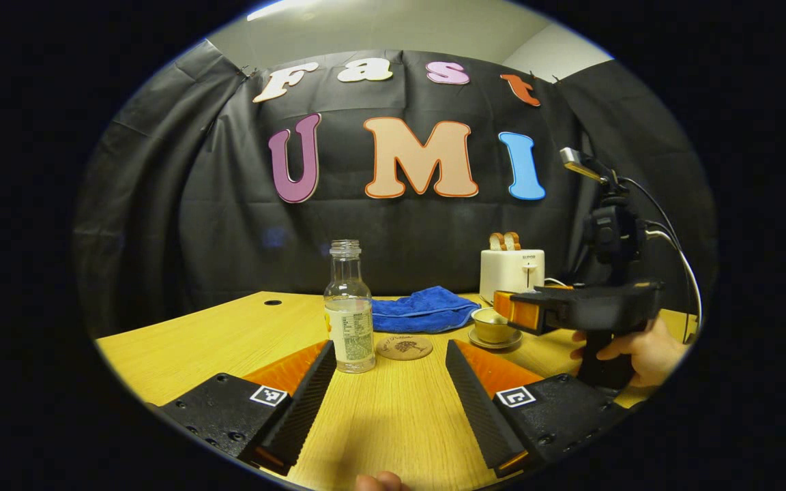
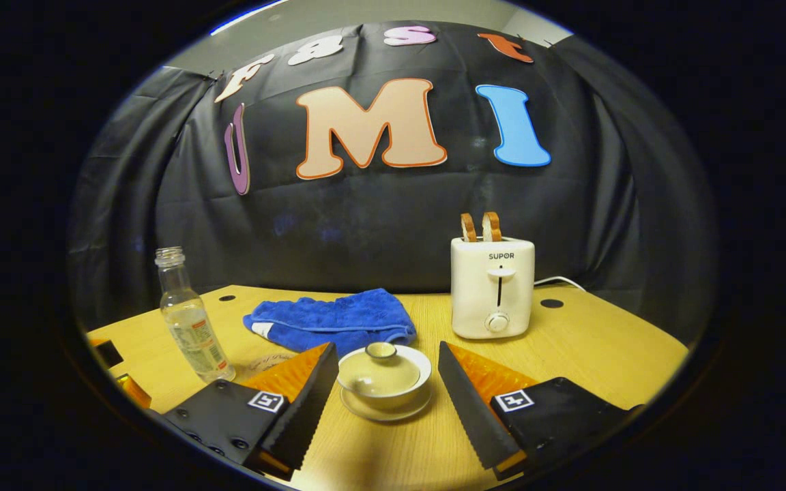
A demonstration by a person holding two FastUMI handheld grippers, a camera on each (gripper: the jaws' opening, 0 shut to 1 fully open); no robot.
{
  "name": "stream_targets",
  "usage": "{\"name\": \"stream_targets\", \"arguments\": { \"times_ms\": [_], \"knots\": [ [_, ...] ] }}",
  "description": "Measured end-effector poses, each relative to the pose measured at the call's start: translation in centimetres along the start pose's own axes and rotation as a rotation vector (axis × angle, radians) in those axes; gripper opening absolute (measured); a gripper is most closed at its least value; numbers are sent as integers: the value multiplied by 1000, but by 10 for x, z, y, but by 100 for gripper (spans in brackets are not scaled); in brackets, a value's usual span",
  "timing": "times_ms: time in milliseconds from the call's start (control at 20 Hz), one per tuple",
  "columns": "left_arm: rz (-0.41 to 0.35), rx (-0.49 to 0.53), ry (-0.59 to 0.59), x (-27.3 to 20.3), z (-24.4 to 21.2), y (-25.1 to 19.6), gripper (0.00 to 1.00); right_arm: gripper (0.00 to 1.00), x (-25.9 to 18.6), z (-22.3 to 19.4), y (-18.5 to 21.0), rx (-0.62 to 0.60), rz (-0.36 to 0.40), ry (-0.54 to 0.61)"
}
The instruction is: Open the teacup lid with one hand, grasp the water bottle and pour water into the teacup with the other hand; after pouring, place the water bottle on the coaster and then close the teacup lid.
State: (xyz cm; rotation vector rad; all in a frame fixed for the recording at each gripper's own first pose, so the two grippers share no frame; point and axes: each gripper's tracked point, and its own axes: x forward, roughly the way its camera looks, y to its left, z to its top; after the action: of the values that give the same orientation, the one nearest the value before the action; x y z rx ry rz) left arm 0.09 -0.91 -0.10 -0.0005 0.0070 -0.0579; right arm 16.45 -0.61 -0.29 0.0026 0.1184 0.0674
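Waiting at the very start, the lid (image 2: 381,352) sits on the teacup (image 2: 384,382) between the wide-open right gripper (image 2: 385,399), and the water bottle (image 1: 349,310) stands untouched beside the coaster (image 1: 404,347), before the wide-open left gripper (image 1: 390,389).

The right claw (image 1: 512,310) covers part of the teacup (image 1: 492,325), and the bottle's label (image 1: 352,334) is too small to tell.

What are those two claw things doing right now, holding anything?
Left gripper: open, holding nothing, water bottle ahead.
Right gripper: open, holding nothing, lidded teacup between its fingers, untouched.
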Motion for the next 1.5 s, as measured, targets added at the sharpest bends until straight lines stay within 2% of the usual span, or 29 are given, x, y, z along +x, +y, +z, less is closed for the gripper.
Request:
{"name": "stream_targets", "arguments": {
  "times_ms": [100, 150, 200, 300, 500, 550, 900, 1050, 1150, 1200, 1250, 1500],
  "knots": [
    [-9, -1, -2, 0, 0, -2, 95, 92, 15, 6, 3, -32, 4, -3],
    [-12, 0, -2, 1, 0, -2, 95, 95, 22, 5, 3, -46, 1, 2],
    [-12, 0, -2, 1, 1, -2, 95, 92, 29, 2, 5, -51, 3, 10],
    [-16, 1, -3, 1, 1, -3, 95, 94, 41, -5, 9, -47, 6, 25],
    [-36, 0, -4, 2, 1, -6, 95, 92, 58, -20, 13, -41, 10, 57],
    [-36, 0, -4, 2, 0, -5, 95, 82, 60, -24, 11, -42, 7, 61],
    [-46, 0, -2, 5, 1, -7, 95, 63, 65, -20, 10, -21, 17, 44],
    [-46, -1, -3, 4, 0, -6, 95, 63, 62, -19, 15, -28, 33, 39],
    [-46, -1, -3, 4, 0, -7, 95, 61, 63, -20, 15, -33, 40, 30],
    [-46, -1, -3, 3, 0, -6, 95, 58, 65, -23, 14, -31, 19, 34],
    [-45, -1, -3, 4, 0, -6, 95, 36, 63, -19, 14, -29, 22, 34],
    [-46, -1, -3, 3, 1, -7, 95, 36, 59, -15, 22, -55, 58, 17]
  ]
}}
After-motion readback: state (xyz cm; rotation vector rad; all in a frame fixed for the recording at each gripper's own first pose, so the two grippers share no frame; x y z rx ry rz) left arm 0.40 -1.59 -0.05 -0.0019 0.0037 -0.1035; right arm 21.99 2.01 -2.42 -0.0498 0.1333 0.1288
